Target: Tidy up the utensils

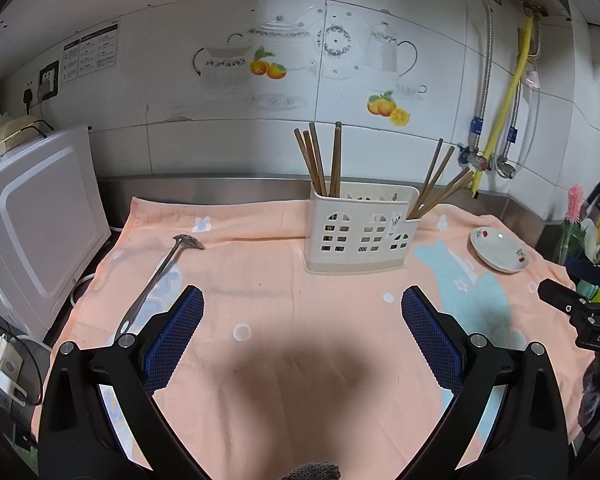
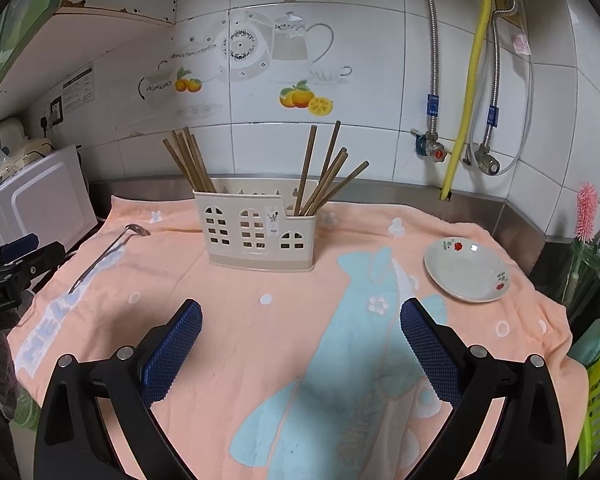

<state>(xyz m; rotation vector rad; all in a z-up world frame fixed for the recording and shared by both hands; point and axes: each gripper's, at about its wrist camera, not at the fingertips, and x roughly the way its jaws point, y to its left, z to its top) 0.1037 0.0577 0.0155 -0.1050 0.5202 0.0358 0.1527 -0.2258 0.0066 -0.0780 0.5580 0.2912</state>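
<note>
Left wrist view: left tongs [image 1: 302,306] spread wide, nothing between the blue pads, hovering over the peach towel [image 1: 268,360] that covers the tabletop. Landmark is the cream utensil holder [image 1: 360,232], upright on the towel toward the wall. Chopsticks stand in two bunches in it: one bunch [image 1: 320,160] in the left compartment, another [image 1: 436,184] leaning out of the right one. Metal ladle [image 1: 160,276] lies flat on the towel well left of the holder, bowl end toward the wall, handle reaching just beside the left pad. White saucer [image 1: 500,250] sits right of the holder, apart from it. White appliance [image 1: 36,220] stands far left of the holder, off the towel.

Right wrist view: right tongs [image 2: 300,308] also spread, pinching nothing, above the towel's blue fish print [image 2: 356,344]. Holder [image 2: 256,228] ahead and slightly left; saucer [image 2: 466,270] right of it; ladle [image 2: 104,256] left of it, flat on the towel. Left tongs [image 2: 20,256] visible at the left edge, beyond the ladle.
</note>
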